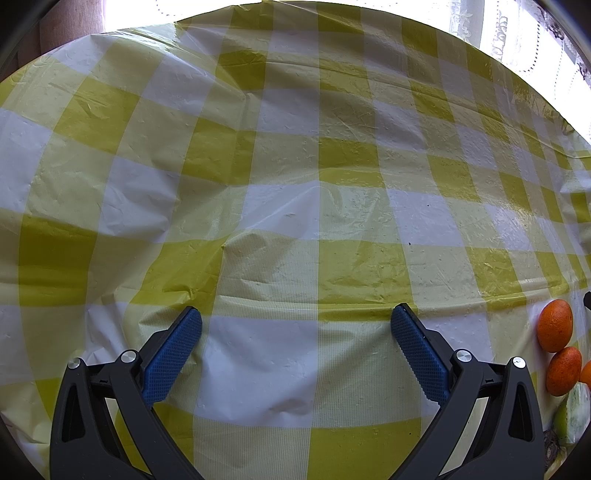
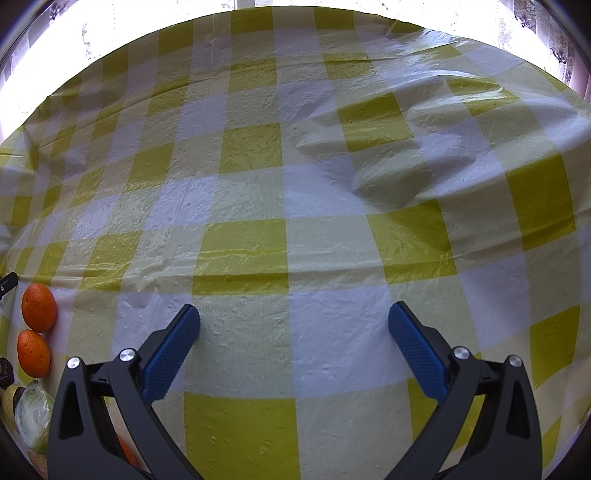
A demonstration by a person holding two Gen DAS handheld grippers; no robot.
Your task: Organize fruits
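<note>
Two oranges lie on the yellow-and-white checked tablecloth [image 1: 280, 206]. In the left wrist view they sit at the far right edge: one orange [image 1: 555, 325] and a second orange [image 1: 563, 370] just below it, with a pale green fruit [image 1: 574, 413] further down. My left gripper [image 1: 296, 321] is open, well to their left, nothing between its blue pads [image 1: 173, 356]. In the right wrist view the same oranges [image 2: 38, 307] [image 2: 33, 353] sit at the far left, above a wrapped green fruit [image 2: 33, 413]. My right gripper [image 2: 294, 319] is open and holds nothing.
A dark item [image 2: 5, 373] and a yellowish fruit [image 2: 9, 397] lie at the left edge by the wrapped fruit. The cloth [image 2: 369, 155] is wrinkled and bulges at the far right. A bright window with lace curtains [image 1: 509, 33] runs behind the table.
</note>
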